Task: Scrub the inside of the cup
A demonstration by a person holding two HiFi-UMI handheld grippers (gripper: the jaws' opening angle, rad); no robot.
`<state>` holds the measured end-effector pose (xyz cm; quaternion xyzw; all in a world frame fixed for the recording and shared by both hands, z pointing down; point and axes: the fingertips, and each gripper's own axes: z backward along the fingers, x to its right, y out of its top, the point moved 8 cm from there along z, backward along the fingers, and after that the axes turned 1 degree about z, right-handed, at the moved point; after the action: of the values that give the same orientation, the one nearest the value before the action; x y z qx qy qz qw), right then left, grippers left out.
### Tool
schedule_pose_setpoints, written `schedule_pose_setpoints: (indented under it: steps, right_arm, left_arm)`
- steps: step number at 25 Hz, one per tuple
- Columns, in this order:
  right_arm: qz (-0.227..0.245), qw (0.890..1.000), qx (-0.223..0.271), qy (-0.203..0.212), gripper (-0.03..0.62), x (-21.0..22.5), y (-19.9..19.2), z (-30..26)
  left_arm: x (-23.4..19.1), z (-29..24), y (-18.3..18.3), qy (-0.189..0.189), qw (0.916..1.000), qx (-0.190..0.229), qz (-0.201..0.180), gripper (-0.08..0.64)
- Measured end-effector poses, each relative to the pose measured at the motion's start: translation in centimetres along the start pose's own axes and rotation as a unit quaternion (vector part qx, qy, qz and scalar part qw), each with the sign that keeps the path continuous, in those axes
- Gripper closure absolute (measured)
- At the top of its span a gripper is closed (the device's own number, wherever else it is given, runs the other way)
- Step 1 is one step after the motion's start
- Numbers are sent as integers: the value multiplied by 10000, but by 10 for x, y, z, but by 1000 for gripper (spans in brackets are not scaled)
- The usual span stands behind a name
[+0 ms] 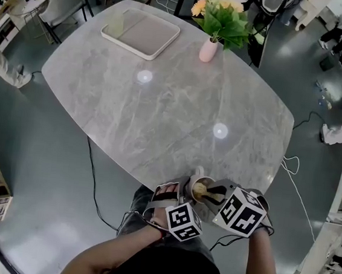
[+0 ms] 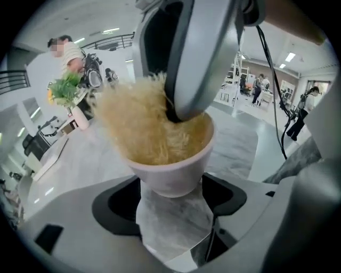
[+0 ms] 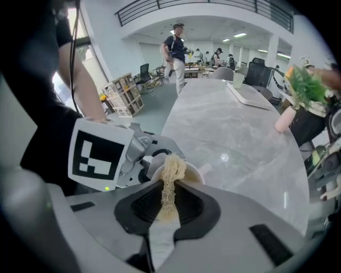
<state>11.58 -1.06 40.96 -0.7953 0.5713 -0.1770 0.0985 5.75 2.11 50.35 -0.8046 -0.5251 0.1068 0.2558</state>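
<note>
Straw-coloured scrubber [image 3: 170, 176] pinched in right fingers [image 3: 198, 209]; wide left fingers [image 2: 118, 207] clasp cup [image 2: 176, 171].

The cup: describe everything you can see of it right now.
The cup is small, pale pinkish-white and smooth, like glazed ceramic, widening to a round rim. It is mouth-up at the table's near edge, its lower wall clamped between the left tool's jaws. A straw-coloured fibrous scrubber, pinched by the right tool, fills its inside and spills over the rim.
</note>
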Motion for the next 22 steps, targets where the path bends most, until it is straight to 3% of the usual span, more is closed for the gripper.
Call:
schedule_pose_setpoints:
  steps: [4, 7, 11, 15, 18, 22]
  right_arm:
    - [-705, 9972, 26, -241, 532, 9, -3, 6]
    - [-905, 9946, -283, -422, 532, 11, -3, -3]
    - [-773, 9931, -721, -515, 532, 9, -3, -18]
    - [-562, 9911, -1081, -530, 532, 6, -9, -29]
    - [-306, 9914, -1179, -477, 532, 3, -9, -32]
    - [-136, 9934, -1105, -256, 532, 3, -8, -34]
  left_arm:
    - [3, 6, 2, 256, 9996, -99, 92, 196]
    - [8, 11, 4, 268, 9993, -125, 230, 198]
    - [16, 17, 4, 114, 9996, -125, 208, 198]
    - [31, 23, 4, -163, 9997, -110, -144, 198]
    - [30, 20, -1, 44, 9990, -136, -429, 196]
    - [14, 10, 4, 183, 9986, -120, -479, 195]
